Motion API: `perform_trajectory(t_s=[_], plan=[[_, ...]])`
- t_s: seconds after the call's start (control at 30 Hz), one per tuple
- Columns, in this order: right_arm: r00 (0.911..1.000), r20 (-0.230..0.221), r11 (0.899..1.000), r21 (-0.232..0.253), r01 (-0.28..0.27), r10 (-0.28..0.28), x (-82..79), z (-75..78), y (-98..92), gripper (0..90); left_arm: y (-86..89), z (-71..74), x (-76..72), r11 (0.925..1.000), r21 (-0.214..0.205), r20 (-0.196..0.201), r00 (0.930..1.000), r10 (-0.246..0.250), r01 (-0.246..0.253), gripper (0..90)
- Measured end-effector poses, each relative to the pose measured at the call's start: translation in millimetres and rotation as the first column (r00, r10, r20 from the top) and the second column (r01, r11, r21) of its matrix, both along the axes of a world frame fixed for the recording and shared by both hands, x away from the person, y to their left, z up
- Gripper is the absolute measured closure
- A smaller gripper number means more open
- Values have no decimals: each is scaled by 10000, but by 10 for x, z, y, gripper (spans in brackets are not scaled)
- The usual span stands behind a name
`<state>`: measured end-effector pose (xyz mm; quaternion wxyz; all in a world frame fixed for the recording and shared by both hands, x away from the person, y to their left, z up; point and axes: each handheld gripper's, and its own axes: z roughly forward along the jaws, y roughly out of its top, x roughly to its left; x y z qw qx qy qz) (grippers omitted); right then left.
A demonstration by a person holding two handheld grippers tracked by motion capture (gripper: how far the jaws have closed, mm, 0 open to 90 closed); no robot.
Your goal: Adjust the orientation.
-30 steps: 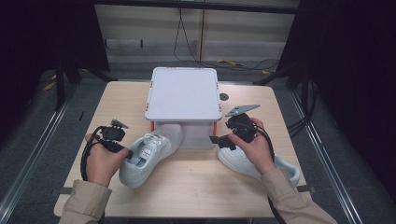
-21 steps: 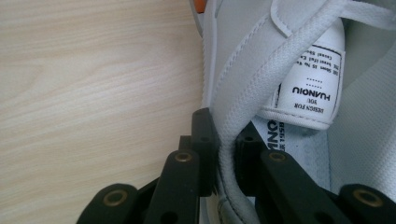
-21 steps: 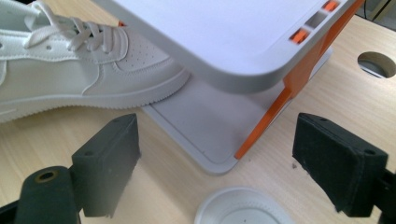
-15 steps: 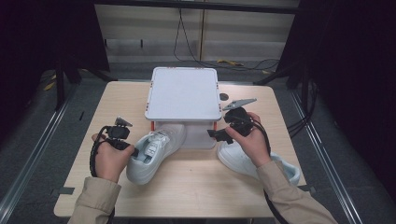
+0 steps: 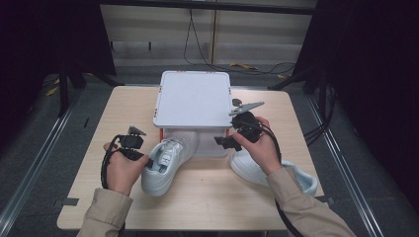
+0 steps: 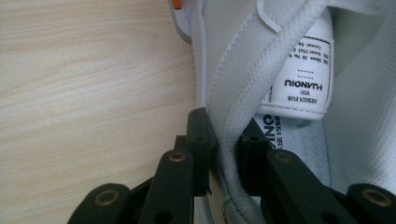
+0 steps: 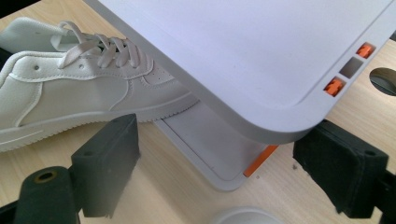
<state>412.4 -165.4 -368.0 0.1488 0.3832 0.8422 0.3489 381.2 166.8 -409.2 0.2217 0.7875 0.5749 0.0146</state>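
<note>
A white sneaker [image 5: 168, 163] lies on the wooden table [image 5: 222, 202] with its toe under the raised lid [image 5: 193, 98] of a white box. My left gripper [image 5: 147, 162] is shut on the sneaker's collar [image 6: 243, 84], one pad outside and one inside [image 6: 228, 140]; its jaws have just been opening slightly, with the collar still between them. My right gripper [image 5: 225, 142] stands open at the lid's near right corner [image 7: 261, 56]. Its wide-apart pads [image 7: 226, 163] sit below the lid edge, in front of the box base [image 7: 210, 144]. From there the sneaker [image 7: 84, 88] lies at the left.
A second white sneaker [image 5: 252, 168] lies on the table under the person's right forearm. The box has orange clips [image 7: 334, 86] at its corner. Dark floor, rails and cables surround the table.
The left hand has slid the sneaker a little toward the box, its toe now under the lid. The right gripper has shifted slightly left, to the lid's near right corner.
</note>
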Motion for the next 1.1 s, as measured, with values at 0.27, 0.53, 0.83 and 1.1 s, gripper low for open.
perform_trajectory(t_s=[0.27, 0.53, 0.83, 1.1], plan=[[10000, 34, 9998, -173, 16, -15, 1, -17, 26, 142, -79, 23, -26, 9988, -130, -294, 9985, -470, 466, 744], [10000, 3, 9998, -171, 26, -26, 2, -16, 29, 142, -253, 14, -55, 9906, 14, -578, 9889, -1365, 1368, 695], [10000, 6, 9998, -178, -24, 24, 14, -33, 38, 142, -367, 30, -23, 9860, 3, -436, 9850, -1667, 1668, 666], [10000, -11, 9998, -183, -82, 81, 16, -39, 33, 146, -464, 78, 40, 9823, 210, -55, 9825, -1862, 1863, 644]])
